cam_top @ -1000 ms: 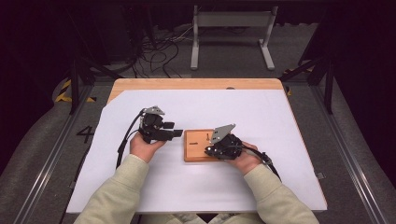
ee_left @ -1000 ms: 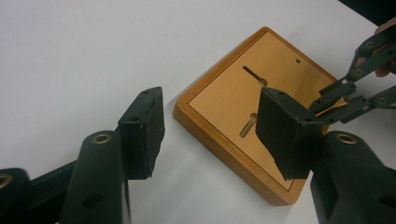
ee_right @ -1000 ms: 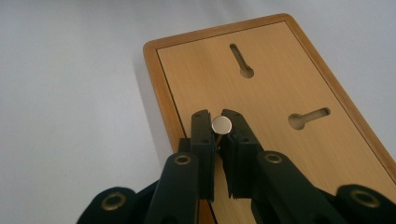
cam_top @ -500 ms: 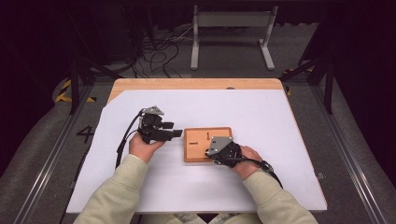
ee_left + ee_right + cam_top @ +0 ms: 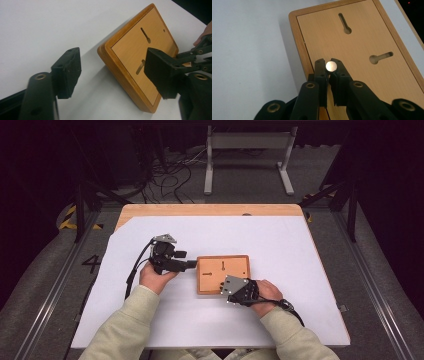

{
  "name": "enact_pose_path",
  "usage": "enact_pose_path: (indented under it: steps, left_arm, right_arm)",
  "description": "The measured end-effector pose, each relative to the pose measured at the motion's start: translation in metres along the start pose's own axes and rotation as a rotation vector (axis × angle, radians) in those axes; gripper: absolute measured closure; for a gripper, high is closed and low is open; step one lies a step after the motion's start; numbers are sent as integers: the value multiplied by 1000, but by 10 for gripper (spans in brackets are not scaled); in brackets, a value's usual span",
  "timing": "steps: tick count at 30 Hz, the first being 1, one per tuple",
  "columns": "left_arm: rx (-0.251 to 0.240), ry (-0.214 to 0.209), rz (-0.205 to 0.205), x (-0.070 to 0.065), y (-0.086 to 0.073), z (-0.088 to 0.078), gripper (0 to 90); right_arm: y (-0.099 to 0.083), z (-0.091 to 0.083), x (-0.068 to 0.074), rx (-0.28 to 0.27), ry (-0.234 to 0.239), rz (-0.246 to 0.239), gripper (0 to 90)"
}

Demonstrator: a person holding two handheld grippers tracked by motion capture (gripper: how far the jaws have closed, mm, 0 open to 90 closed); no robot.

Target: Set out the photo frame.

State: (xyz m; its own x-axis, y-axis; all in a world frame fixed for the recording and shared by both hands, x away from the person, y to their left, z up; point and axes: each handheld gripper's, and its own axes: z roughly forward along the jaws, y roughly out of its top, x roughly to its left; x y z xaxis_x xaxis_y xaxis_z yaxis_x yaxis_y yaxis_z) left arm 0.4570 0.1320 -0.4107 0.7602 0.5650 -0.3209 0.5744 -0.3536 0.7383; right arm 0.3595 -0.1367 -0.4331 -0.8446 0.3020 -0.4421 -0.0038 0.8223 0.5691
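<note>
From above, the right gripper (image 5: 239,291) has slid back to the wooden board's (image 5: 235,265) near corner. The left gripper (image 5: 112,72) stands open, board edge between its jaws. Right jaws pinch a small silver disc (image 5: 331,66), lifted over the board.

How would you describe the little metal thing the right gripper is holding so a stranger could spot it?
On the white table cover lies a wooden board with two keyhole slots. Over its near edge, the right gripper pinches a small round silver disc. It is the one shiny, pale thing against tan wood and black jaws.
</note>
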Motion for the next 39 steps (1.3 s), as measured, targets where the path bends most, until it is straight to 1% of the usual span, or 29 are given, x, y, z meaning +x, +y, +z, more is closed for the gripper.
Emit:
enact_pose_path:
  steps: [2, 4, 5, 7, 9, 12, 15, 17, 23, 26, 28, 30, 32, 36, 37, 39]
  left_arm:
    - [1, -7, -17, 1, 0, 2, 249]
    - [4, -11, -19, 2, 0, 4, 218]
    - [9, -15, -34, 3, 0, 6, 218]
    - [13, -24, -46, 3, 1, 10, 186]
    - [15, -28, -48, 3, 1, 12, 169]
    - [20, -44, -57, 3, 2, 19, 151]
    - [21, -54, -65, 2, 2, 25, 141]
    - [21, -51, -67, 3, 3, 28, 141]
    - [23, -79, -89, 6, 2, 39, 145]
    - [40, -78, -79, 5, 2, 45, 144]
    - [52, -87, -75, 3, 3, 48, 142]
    - [59, -92, -57, 1, 5, 50, 142]
    - [67, -94, -58, 0, 5, 52, 142]
    - [71, -121, -69, 1, 4, 56, 143]
    - [70, -122, -68, 0, 4, 57, 143]
    - [85, -121, -51, -2, 5, 59, 142]
  right_arm:
    - [0, 0, 2, -2, -10, -4, 843]
    - [-1, -1, 3, -4, -13, -4, 843]
    - [-1, -1, 4, -5, -20, -8, 843]
    - [-1, -1, 6, -8, -30, -13, 843]
    - [-2, -1, 8, -12, -43, -12, 843]
    - [-3, -1, 10, -19, -53, -24, 843]
    - [-4, -2, 14, -28, -74, -27, 843]
    - [-4, -2, 16, -29, -87, -31, 843]
    - [-5, -2, 21, -36, -115, -40, 843]
    - [-6, -2, 22, -36, -124, -41, 843]
    - [-6, -2, 23, -39, -129, -45, 843]
    - [-6, -2, 24, -42, -133, -46, 842]
    - [-6, -2, 25, -42, -135, -46, 842]
    - [-7, -2, 26, -41, -145, -52, 842]
    - [-7, -2, 26, -42, -148, -51, 842]
    - [-7, -2, 27, -45, -151, -55, 843]
